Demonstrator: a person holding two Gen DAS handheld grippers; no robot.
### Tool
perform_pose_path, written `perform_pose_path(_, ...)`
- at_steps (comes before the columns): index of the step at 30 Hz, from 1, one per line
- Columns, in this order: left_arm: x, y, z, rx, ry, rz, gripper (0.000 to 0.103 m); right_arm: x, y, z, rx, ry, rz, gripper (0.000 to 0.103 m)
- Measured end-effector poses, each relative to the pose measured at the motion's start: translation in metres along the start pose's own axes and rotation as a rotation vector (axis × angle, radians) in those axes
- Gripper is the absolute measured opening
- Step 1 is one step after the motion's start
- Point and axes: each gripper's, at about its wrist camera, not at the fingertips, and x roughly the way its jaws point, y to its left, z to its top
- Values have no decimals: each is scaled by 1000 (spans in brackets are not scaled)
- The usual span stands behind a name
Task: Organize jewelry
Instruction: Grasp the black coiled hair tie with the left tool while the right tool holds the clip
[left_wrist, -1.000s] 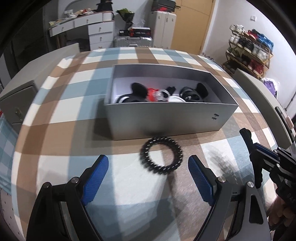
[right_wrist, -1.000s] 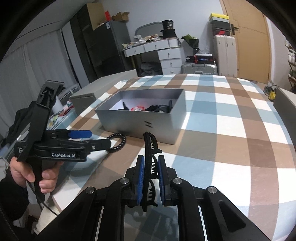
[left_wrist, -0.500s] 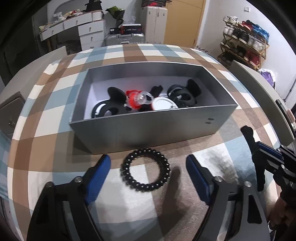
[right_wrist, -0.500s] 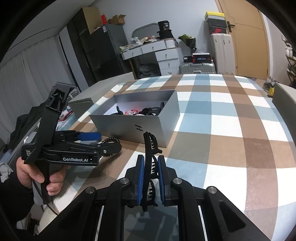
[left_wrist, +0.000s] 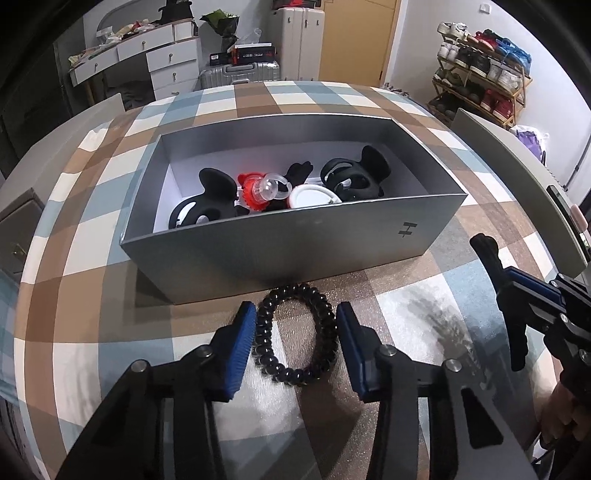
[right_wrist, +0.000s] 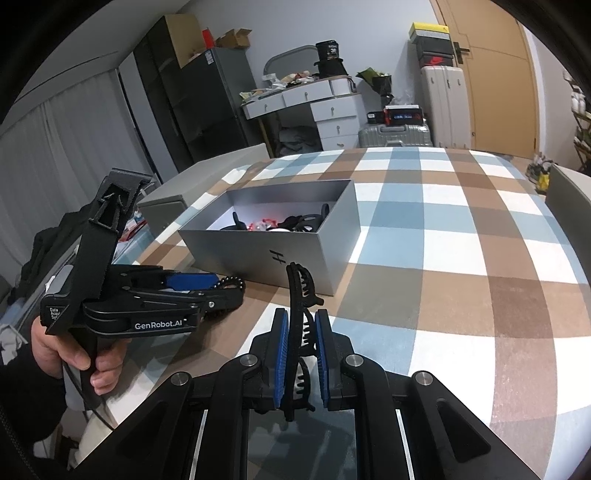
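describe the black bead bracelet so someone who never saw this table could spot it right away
Start at the open grey box on the checked tablecloth. On the cloth just in front of its near wall lies the bracelet, a ring of shiny black beads between the blue pads of the left gripper. It alone lies outside the box.
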Motion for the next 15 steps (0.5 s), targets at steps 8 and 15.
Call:
perform_pose_path(8,-8,0,-3,-15,-1,-13,35,-5,9,3,-21,-15,1,14)
perform_pose_path(15,-12,4,-6,-25,-12,-23,16,-12,17,6,-35,-25,2,14)
